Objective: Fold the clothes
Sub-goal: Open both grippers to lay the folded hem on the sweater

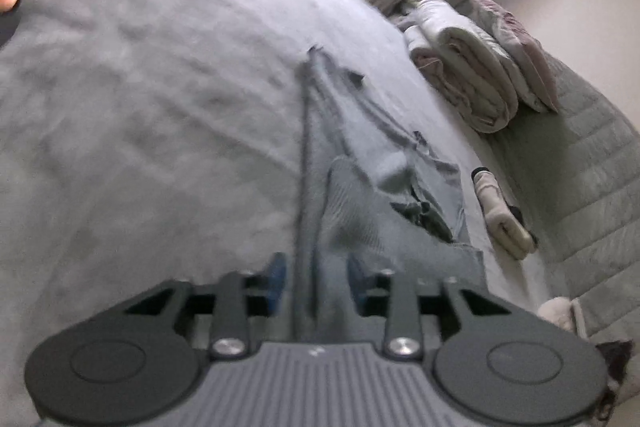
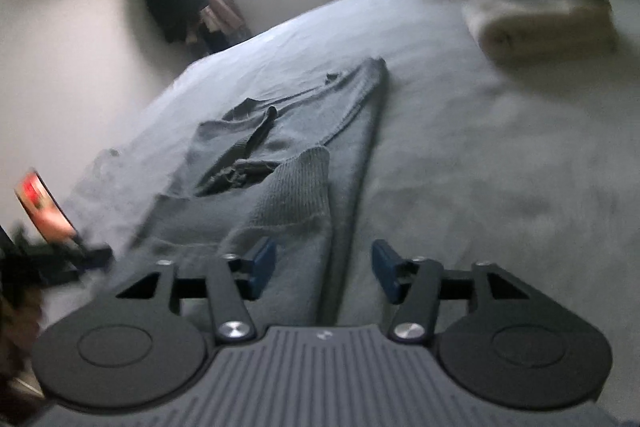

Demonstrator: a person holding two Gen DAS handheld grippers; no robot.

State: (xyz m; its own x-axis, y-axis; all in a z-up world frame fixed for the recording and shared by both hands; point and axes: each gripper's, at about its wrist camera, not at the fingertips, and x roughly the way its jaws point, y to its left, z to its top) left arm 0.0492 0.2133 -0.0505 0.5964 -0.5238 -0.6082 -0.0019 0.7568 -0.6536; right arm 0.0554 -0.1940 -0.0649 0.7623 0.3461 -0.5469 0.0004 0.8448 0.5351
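The left gripper (image 1: 316, 281) has its jaws partly apart, straddling the folded edge of a grey sweater (image 1: 344, 211) without pressing on it. The right gripper (image 2: 323, 269) has its jaws wide, with the sweater (image 2: 288, 163) lying below, its ribbed cuff (image 2: 298, 187) just ahead. The sweater lies flat on a grey bed (image 2: 460, 167), mid-frame. Folded towels (image 1: 472, 75) sit at the upper right.

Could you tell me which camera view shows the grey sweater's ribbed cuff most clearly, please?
The right wrist view: the ribbed cuff lies unobstructed and fairly sharp on the grey sweater. The left wrist view shows the same cuff closer but blurred by motion.
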